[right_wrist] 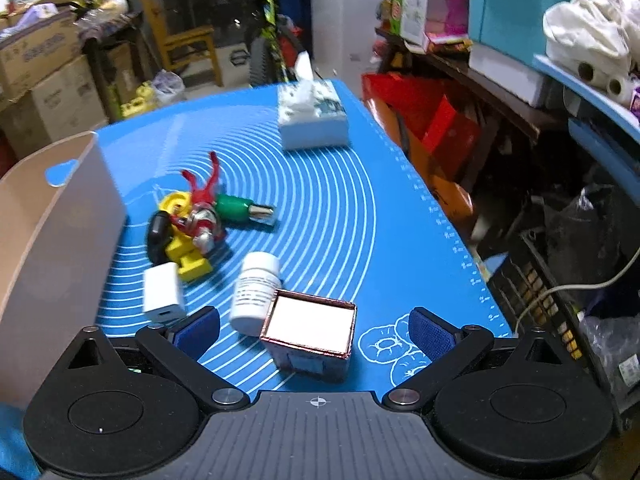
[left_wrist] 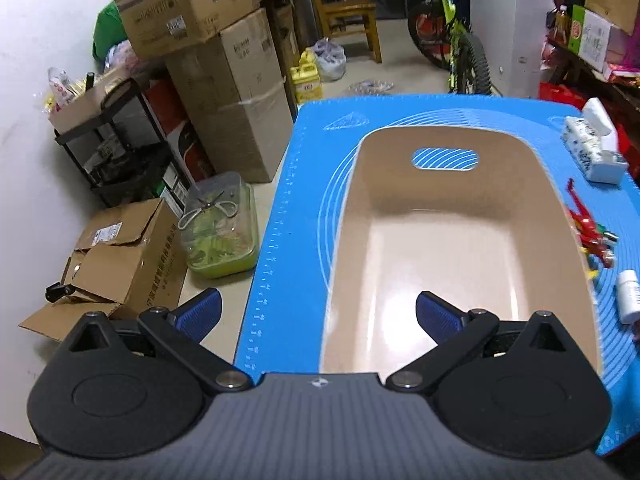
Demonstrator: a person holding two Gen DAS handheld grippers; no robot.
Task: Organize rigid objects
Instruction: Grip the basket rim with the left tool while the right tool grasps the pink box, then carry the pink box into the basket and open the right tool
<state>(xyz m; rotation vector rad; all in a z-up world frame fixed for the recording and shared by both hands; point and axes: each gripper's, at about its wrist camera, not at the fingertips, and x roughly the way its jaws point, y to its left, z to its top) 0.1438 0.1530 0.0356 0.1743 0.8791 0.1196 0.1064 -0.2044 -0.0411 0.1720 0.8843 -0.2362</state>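
Observation:
A beige plastic bin stands empty on the blue mat; its wall shows at the left of the right wrist view. My left gripper is open and empty above the bin's near left rim. My right gripper is open, its fingers either side of a small pink-edged box. Beyond it lie a white pill bottle, a white charger, a yellow toy, a red and silver figure and a green item.
A tissue box stands at the mat's far side, also in the left wrist view. Cardboard boxes, a green container and a bicycle stand on the floor. Cluttered shelves run along the right.

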